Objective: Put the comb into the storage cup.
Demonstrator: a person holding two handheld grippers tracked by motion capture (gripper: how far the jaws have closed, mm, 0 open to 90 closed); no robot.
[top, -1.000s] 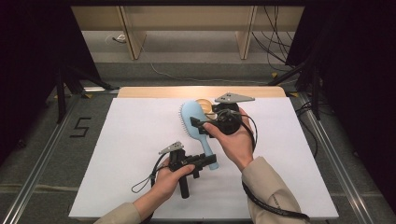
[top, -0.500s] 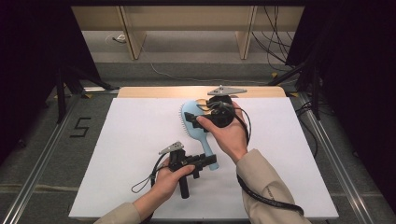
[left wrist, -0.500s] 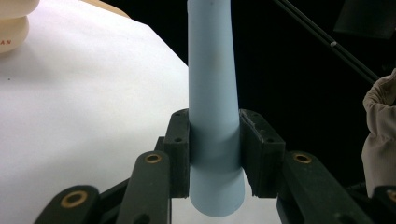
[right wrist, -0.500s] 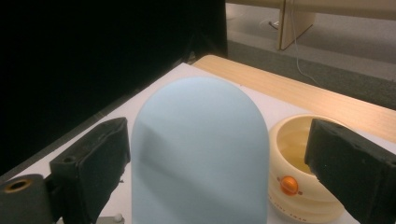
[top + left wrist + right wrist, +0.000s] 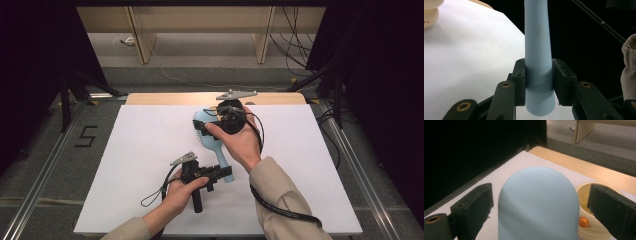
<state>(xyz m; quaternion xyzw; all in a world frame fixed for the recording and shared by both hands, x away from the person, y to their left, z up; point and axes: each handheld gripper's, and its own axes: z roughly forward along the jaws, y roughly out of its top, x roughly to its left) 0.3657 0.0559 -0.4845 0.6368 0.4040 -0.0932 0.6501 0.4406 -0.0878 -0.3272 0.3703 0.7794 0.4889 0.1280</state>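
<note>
Digit "5" on the floor (image 5: pixel 86 136) left of the table, letters "AN" on cream container (image 5: pixel 430 12)

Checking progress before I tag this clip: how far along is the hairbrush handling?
Done: the left gripper is shut on the handle of the blue hairbrush, pads pressing both sides. In hand: the right gripper straddles the brush head, jaws open with gaps either side. Left: closing on the head, probably; where the brush goes after that, possibly the cream container behind it, can't be told.

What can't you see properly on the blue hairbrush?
- Hairbrush head, high view: partly hidden by the right hand-held gripper and hand.
- Handle, left gripper view: top cut off by the edge.
- Cream object, right gripper view: mostly hidden behind the brush; unidentifiable.
</note>
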